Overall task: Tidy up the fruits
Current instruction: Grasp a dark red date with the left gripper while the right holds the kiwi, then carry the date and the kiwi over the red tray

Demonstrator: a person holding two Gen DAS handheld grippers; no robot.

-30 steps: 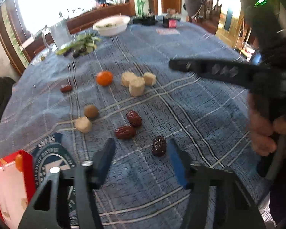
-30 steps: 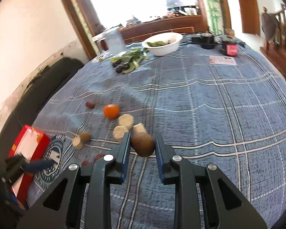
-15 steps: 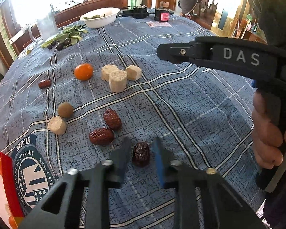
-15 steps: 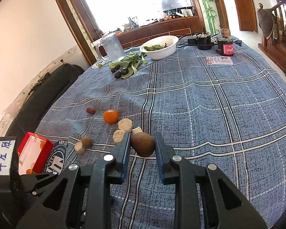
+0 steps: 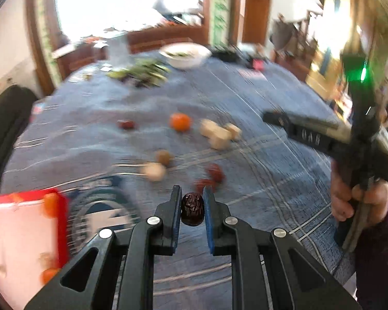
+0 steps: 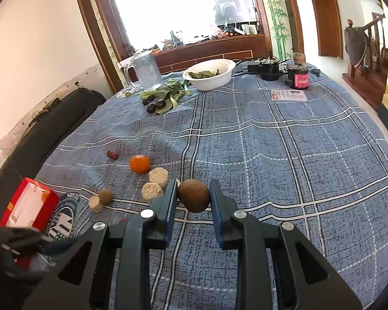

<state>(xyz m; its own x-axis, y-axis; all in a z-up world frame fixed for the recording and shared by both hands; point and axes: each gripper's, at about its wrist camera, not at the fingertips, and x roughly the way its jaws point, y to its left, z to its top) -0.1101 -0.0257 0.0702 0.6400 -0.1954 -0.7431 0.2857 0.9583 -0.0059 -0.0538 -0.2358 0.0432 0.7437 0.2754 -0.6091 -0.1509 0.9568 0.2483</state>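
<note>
My left gripper is shut on a dark wrinkled date, held above the blue checked tablecloth. Two red dates lie just beyond it. An orange, pale cut pieces, a small brown fruit and another red date lie farther off. A red box sits at the lower left. My right gripper is shut on a brown round fruit, above the cloth. In that view the orange and pale pieces lie to its left.
A white bowl with greens, a glass jug, leaves with dark fruits, a dark jar and a paper slip stand at the table's far side. A black seat borders the left edge.
My left gripper closed on the dark date and lifted it off the cloth, swinging its view toward the red box. The right gripper kept still with the brown fruit.
</note>
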